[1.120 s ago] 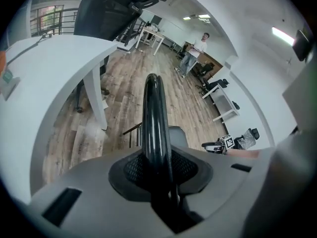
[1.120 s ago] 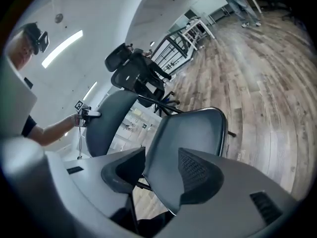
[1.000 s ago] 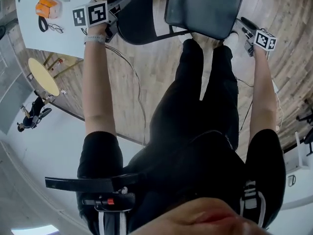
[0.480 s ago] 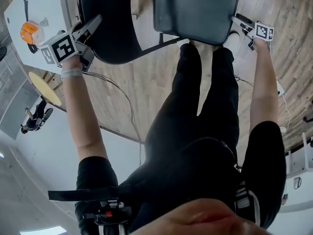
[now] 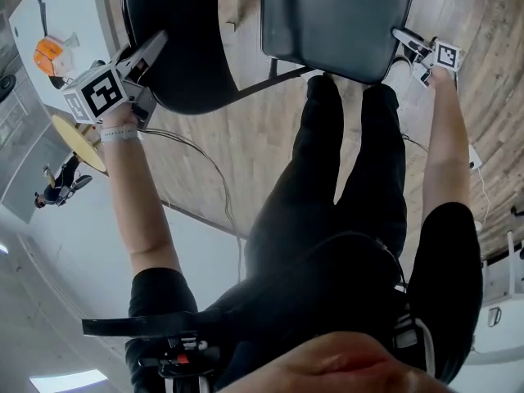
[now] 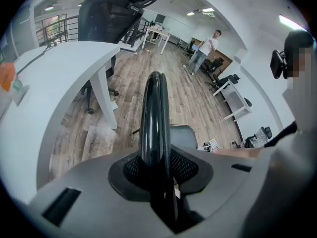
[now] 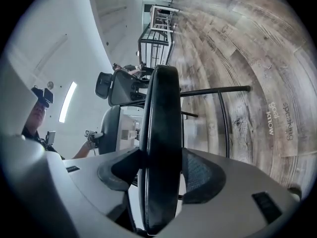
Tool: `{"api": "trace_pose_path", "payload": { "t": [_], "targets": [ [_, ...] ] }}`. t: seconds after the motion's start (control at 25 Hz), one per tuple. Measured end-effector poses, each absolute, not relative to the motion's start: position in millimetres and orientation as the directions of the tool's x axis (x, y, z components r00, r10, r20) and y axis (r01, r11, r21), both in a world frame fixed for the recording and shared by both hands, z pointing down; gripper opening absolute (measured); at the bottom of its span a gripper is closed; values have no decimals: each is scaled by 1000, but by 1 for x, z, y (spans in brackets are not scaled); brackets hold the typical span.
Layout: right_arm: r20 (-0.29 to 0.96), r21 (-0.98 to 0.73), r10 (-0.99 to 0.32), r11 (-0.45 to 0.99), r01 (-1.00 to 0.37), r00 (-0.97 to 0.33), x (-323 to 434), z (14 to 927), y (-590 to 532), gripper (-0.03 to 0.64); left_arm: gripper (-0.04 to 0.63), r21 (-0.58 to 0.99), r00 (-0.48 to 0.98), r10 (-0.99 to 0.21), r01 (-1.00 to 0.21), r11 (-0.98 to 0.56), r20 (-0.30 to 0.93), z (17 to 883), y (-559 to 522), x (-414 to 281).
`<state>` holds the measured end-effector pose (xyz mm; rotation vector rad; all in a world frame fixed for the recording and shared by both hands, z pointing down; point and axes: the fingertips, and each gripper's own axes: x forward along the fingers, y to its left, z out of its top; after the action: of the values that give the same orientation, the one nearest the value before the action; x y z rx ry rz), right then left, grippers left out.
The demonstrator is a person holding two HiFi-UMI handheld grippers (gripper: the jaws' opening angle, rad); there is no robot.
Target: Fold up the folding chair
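From my head, the black folding chair stands on the wood floor just past my legs, with its rounded backrest left and its squarish padded seat right. My left gripper meets the backrest's rim, and my right gripper meets the seat's right edge.

Left gripper view: my jaws stand narrow, clamped on the thin glossy rim.

Right gripper view: my jaws stand wide, have just been closing, and press the thick seat edge.

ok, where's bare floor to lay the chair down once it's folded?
Best patch: wood floor between the backrest, the cable and the person's legs. A narrower strip lies right of the right arm. Crowded under the seat, against the legs, and by the white desk.
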<state>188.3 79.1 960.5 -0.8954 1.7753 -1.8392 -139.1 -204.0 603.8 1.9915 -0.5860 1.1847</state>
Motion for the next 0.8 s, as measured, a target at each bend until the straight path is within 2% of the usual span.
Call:
{"api": "trace_pose_path", "payload": {
  "t": [0.24, 0.52, 0.8],
  "targets": [
    [164, -986, -677, -95, -136, -718, 186, 956, 79, 259, 97, 361, 462, 0, -693, -624, 887, 603, -202, -143],
    [104, -994, -658, -54, -91, -746, 173, 927, 69, 242, 94, 344, 450, -2, -685, -642, 893, 587, -201, -138],
    [16, -995, -628, 67, -74, -778, 144, 853, 42, 212, 86, 320, 450, -28, -674, -666, 892, 544, -204, -145]
  ]
}}
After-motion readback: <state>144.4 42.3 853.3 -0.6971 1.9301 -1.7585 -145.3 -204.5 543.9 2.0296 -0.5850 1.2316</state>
